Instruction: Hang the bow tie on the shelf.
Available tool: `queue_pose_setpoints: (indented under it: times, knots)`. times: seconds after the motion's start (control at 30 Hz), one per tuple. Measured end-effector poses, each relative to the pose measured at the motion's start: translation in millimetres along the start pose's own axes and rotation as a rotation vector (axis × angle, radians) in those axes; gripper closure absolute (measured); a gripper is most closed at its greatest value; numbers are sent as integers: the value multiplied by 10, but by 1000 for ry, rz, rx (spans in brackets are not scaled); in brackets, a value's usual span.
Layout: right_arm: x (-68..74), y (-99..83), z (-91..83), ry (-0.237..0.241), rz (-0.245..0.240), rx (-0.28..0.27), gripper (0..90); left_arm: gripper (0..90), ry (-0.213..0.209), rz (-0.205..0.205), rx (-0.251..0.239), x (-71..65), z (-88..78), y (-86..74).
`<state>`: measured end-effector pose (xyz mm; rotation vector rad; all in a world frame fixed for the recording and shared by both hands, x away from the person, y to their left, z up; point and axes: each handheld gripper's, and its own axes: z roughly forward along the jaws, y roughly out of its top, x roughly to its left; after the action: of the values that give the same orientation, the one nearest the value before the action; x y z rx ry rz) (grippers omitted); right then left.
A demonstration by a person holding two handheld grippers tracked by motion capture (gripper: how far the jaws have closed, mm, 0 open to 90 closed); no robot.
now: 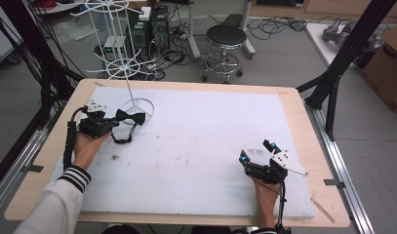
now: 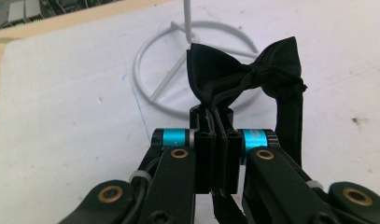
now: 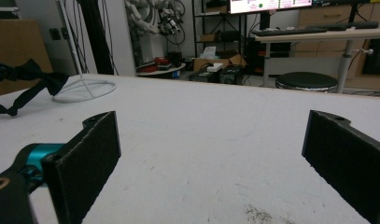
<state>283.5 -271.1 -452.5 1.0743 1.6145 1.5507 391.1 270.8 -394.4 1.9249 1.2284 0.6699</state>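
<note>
Near the wire stand's ring base (image 1: 137,108), the left claw (image 1: 109,123) was closed tight on one wing of the black bow tie (image 2: 243,77), probably for hanging it; the right claw (image 1: 254,157) rested wide open and empty on the worktop (image 1: 196,146).

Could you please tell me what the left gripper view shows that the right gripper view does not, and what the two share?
Left gripper view: the left gripper shut on one wing of the black fabric bow tie, seen close up. Right gripper view: the right gripper with jaws wide apart and nothing between them, plus a round black stool beyond the table. Both: the bow tie, the white wire stand's ring base and the white foam table cover.
</note>
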Motion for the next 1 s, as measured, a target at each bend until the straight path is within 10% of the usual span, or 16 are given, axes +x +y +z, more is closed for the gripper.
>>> queue_pose_setpoints:
  times: [1.0]
  knots:
    - [3,0,2,-1,-10,0,34,871,-79,46,-273,-251,-676,42]
